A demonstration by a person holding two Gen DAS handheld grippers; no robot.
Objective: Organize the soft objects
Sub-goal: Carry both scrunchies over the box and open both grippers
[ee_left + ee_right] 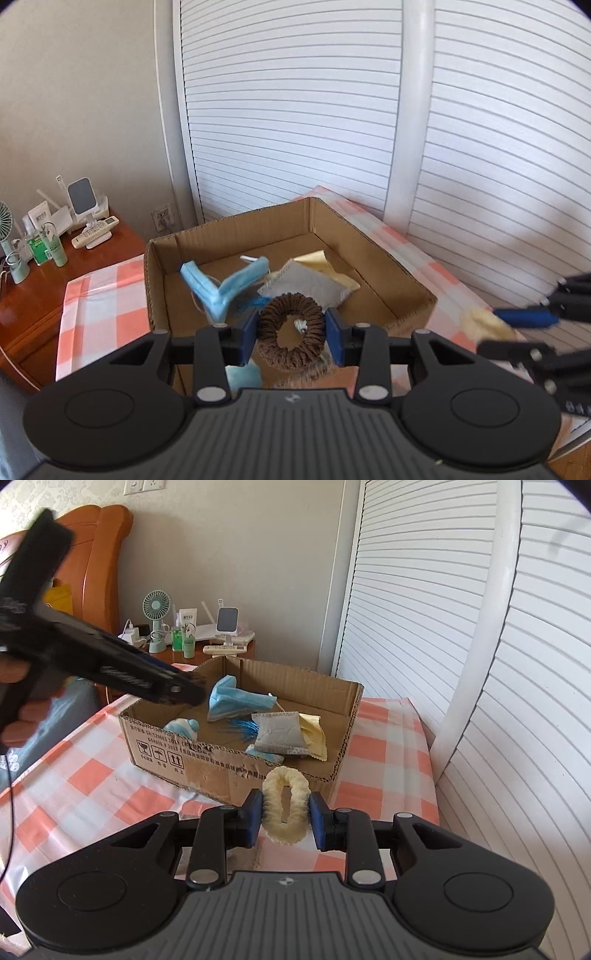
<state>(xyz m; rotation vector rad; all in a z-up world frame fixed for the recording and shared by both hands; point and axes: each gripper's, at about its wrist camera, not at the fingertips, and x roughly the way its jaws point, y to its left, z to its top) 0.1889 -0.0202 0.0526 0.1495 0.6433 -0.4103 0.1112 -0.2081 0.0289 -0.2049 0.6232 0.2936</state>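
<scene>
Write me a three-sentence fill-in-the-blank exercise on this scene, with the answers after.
1. The left hand-held gripper is shut on a ____ scrunchie.
2. The right hand-held gripper is shut on a scrunchie of ____ colour.
3. The blue face mask lies inside the ____ box.

Missing words: brown; cream; cardboard

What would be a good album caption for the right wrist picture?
Right gripper squeezing a cream scrunchie just short of the cardboard box of masks and cloths.
</scene>
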